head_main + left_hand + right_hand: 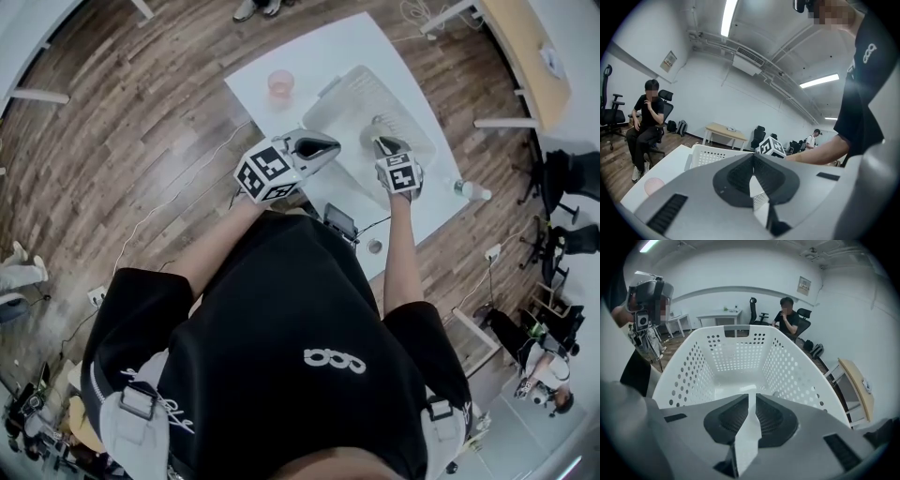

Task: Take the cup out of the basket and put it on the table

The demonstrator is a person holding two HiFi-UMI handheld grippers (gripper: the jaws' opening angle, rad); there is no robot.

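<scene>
A pink cup (280,84) stands upright on the white table (328,52), left of the white perforated basket (361,98). The cup also shows low at the left in the left gripper view (654,186), beside the basket (712,154). My left gripper (314,147) hovers at the basket's near left corner, jaws shut on nothing (753,157). My right gripper (386,145) is over the basket's near rim, pointing into it, jaws shut and empty (749,397). The basket's inside (736,352) holds nothing that I can see.
A clear bottle (472,190) stands at the table's right edge; a black device (339,223) and a small round thing (374,246) lie at its near edge. A person (647,117) sits on an office chair beyond the table. A wooden desk (724,131) stands further back.
</scene>
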